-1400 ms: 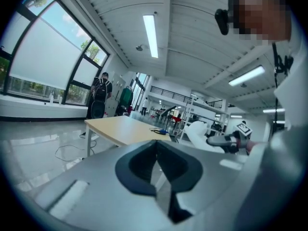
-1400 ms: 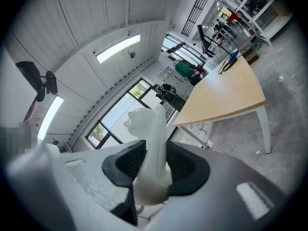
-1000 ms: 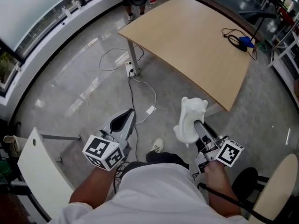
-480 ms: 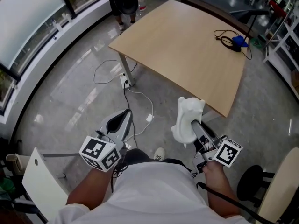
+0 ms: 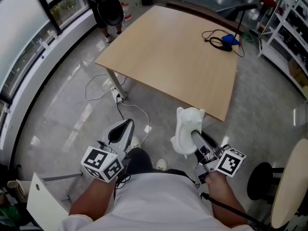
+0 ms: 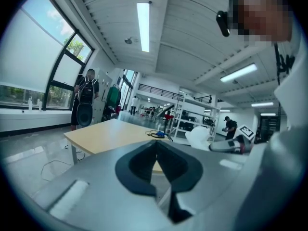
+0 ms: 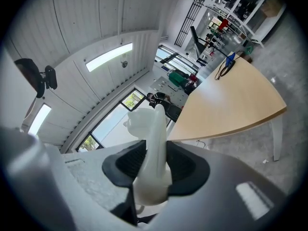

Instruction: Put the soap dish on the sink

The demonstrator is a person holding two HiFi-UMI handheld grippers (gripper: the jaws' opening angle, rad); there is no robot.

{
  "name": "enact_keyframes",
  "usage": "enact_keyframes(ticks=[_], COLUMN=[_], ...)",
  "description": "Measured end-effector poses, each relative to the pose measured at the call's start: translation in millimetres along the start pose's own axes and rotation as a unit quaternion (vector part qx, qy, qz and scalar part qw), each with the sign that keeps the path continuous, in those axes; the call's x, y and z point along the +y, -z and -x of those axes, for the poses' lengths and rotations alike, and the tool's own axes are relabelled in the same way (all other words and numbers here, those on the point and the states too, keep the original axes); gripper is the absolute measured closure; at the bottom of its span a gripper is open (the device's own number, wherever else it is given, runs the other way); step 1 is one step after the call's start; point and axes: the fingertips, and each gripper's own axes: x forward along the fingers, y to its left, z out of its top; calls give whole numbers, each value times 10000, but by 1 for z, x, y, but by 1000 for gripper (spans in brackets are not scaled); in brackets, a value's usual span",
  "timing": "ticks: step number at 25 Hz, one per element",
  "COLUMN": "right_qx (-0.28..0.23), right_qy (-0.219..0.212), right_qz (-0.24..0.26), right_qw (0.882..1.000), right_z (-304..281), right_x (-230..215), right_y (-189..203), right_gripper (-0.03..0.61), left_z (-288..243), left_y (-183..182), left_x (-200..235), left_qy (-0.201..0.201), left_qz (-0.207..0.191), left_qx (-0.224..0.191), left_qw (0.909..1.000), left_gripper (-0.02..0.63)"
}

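A white soap dish [image 5: 186,128] stands on edge in the air over the floor, and my right gripper [image 5: 195,138] is shut on its lower part. In the right gripper view the soap dish [image 7: 152,143] rises between the two dark pads of the right gripper [image 7: 154,170]. My left gripper [image 5: 122,130] is held at the left at about the same height, shut, with nothing in it. The left gripper view shows the left gripper [image 6: 156,153] with its pads meeting. No sink appears in any view.
A light wooden table [image 5: 178,57] stands ahead, with a black cable and a blue object [image 5: 224,40] at its far right. A power strip and cords [image 5: 118,96] lie on the floor under its left leg. A black stool [image 5: 260,182] and a white chair [image 5: 290,186] are at my right.
The table has come nearer and slid down and left in the head view. Both grippers stay in the same pose, the right one still holding the soap dish.
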Motion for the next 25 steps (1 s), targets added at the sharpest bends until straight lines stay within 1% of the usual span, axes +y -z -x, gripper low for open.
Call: enact_keyframes(ticks=[4,9,13,18,22,25], right_qx=[-21,-200,-344,-588,-712,-876], right_qy=[68,102,188,434,671,816], right_qz=[-24,-80,-102,-216,-292,-335], right_qw=[10000,9997,9992,9971,9948,9922], right_z=[-2,-15,-30,-46,-58,-68], right_x=[-11,-26,-37,-56,-66,-73], right_y=[-5,-15,-18,-25,-31,-44], right_gripper=[443,443,443,443,443,443], left_z=[-17,-46,-70,-111,-138,-159], left_y=[3,1,-2,0,-9,-19], left_x=[3,14,21,36,44,55], left_qy=[99,232,480,834,1135,1277], left_qz=[-31,-129,-218,-235,-303,-377], left_qx=[121,203,226,407,505,545], left_qw=[9999,9994,9984,9954,9918,9896], left_gripper=[607,607,607,607,607,607])
